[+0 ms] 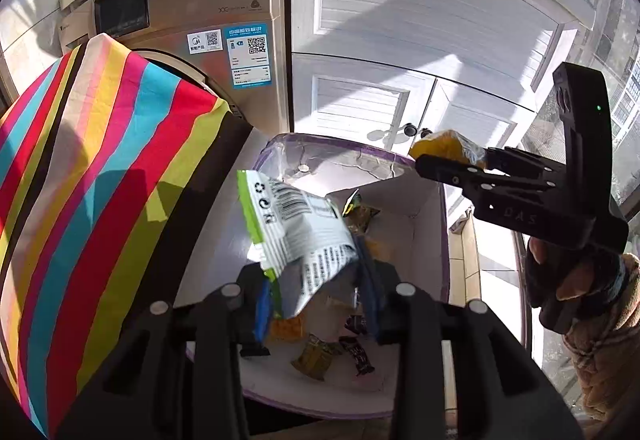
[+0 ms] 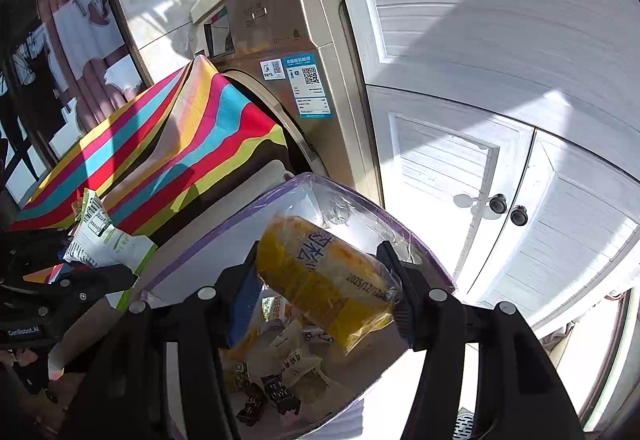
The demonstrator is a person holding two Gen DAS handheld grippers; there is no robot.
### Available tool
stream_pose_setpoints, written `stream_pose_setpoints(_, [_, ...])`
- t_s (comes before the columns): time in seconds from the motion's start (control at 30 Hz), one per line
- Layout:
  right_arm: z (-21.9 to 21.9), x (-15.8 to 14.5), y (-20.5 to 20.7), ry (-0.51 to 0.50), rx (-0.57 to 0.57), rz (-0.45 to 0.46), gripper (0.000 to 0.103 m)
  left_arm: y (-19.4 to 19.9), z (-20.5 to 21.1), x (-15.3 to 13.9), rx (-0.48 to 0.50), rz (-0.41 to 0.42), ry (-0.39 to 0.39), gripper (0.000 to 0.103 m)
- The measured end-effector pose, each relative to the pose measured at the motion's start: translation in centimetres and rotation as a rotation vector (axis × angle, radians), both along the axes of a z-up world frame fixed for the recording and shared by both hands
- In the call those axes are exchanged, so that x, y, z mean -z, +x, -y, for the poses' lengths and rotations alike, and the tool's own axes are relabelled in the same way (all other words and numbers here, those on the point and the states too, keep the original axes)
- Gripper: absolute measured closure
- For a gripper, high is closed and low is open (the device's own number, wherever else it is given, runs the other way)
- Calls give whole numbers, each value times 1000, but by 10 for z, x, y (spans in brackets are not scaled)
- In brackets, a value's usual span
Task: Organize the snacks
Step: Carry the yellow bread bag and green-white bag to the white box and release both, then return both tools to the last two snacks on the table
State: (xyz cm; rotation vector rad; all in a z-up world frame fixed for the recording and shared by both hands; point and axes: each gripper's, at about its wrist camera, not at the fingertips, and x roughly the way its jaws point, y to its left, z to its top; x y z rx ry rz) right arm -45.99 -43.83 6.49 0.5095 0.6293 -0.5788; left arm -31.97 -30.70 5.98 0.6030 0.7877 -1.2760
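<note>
My left gripper (image 1: 316,292) pinches a white-and-green foil snack packet (image 1: 298,228) above the purple-rimmed white box (image 1: 424,208). My right gripper (image 2: 324,300) clamps a clear-wrapped yellow cake (image 2: 320,280) over the box's far rim.

surface: striped cloth (image 1: 100,168) | on it: purple-rimmed box (image 1: 424,208) holding small snack packets (image 1: 312,360)

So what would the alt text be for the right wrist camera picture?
The right gripper holds a yellow wrapped snack above a purple-rimmed storage box of small snacks. At left, the left gripper holds a green and white packet, with a striped cloth and washing machine behind.
</note>
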Motion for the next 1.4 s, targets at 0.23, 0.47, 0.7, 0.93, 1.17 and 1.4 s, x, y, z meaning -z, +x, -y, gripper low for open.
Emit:
stream_pose_setpoints(0.23, [0,-18,7,66,12,201,15,29,-27,-8,-89,54,-51,9])
stream_pose_setpoints(0.47, [-20,-25,40,28,-67,128,15,127,-122,-20,-436,191,-97,2])
stream_pose_setpoints(0.7, [-99,-12,148,-41,-388,-59,15,256,-256,-4,-881,188,-73,2])
stream_pose_setpoints(0.93, [-195,-8,301,-99,-678,-110,15,339,-376,31,-1230,12,-127,2])
stream_pose_setpoints(1.17, [-258,18,452,-13,-754,-163,15,339,-434,48,-1332,-171,-388,2])
stream_pose_setpoints(1.4, [-332,43,579,-58,-816,-209,15,336,-436,52,-1328,-226,-445,2])
